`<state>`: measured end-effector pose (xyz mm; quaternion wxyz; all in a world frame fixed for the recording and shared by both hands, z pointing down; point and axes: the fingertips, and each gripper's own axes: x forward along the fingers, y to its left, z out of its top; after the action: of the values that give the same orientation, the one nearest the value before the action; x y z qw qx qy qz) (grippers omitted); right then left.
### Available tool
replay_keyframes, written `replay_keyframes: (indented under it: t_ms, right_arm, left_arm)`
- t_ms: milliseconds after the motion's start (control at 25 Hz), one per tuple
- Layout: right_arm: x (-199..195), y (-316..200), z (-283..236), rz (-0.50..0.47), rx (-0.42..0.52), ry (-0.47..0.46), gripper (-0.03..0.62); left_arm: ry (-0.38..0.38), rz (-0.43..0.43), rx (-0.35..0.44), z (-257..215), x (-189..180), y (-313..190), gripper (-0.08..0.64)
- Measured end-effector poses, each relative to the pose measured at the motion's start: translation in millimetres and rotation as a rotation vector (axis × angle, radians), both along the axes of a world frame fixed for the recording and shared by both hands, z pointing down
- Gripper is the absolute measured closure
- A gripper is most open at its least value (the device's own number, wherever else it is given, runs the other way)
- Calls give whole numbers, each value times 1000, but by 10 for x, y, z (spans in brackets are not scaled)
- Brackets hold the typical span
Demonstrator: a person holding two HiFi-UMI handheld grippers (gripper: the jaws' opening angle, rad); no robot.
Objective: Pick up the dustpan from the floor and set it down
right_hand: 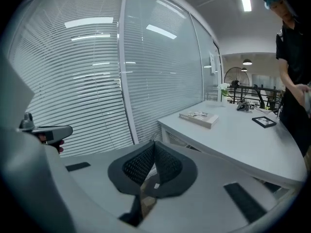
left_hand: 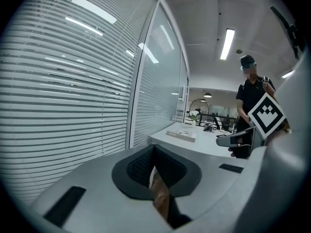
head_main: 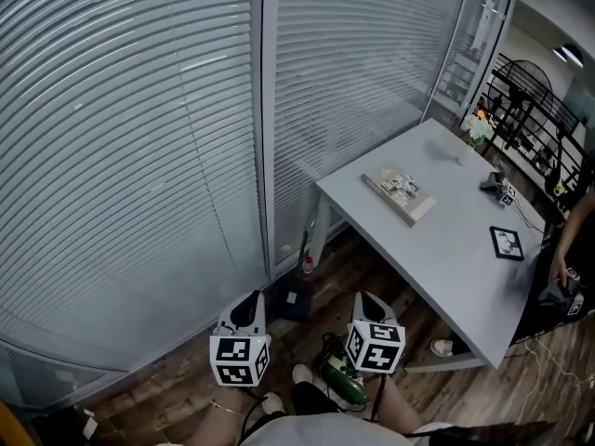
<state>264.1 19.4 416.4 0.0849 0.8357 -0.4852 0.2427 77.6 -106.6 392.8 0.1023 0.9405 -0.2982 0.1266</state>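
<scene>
Head view: left gripper (head_main: 249,301) and right gripper (head_main: 364,299) low in the frame, side by side and apart, tips pointing up the picture toward a glass wall with closed blinds (head_main: 121,156). Left gripper view: jaws pressed together at the tips, nothing between them. Right gripper view: same, jaws shut tight and empty.

Dustpan (head_main: 292,299), apparently the dark boxy thing, though too dim to tell for sure: on the wooden floor (head_main: 177,374) at the foot of the glass wall, near the centre of the frame, between the two gripper tips in the picture and held by neither.

Lower centre: a green thing (head_main: 342,381) with a black cord on the floor beside light shoes (head_main: 302,373), partly behind the right gripper's marker cube.

Right half of the frame: grey desk (head_main: 446,258), running up toward the upper right. On it a flat book (head_main: 398,196) near the middle and a small dark picture frame (head_main: 507,242) closer to the right edge. At the far right edge, another person's hand (head_main: 558,269) beside the desk.
</scene>
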Motion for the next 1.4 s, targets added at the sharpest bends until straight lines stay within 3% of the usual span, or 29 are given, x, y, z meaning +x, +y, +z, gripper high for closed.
replay_keyframes:
  t_ms: [440,1040,1400]
  right_arm:
    - [173,-252,430,-35,-44,-23,560]
    - [310,-180,1802,5,-169,-142,560]
    - [394,-94,2029,34,-176,-175,560]
  left_arm:
    - [-64,22,-25,479,366,-211,543]
    - [-166,33,-187,1981,621,-143,543]
    - [-178,59,-190,2191,811,-64,543]
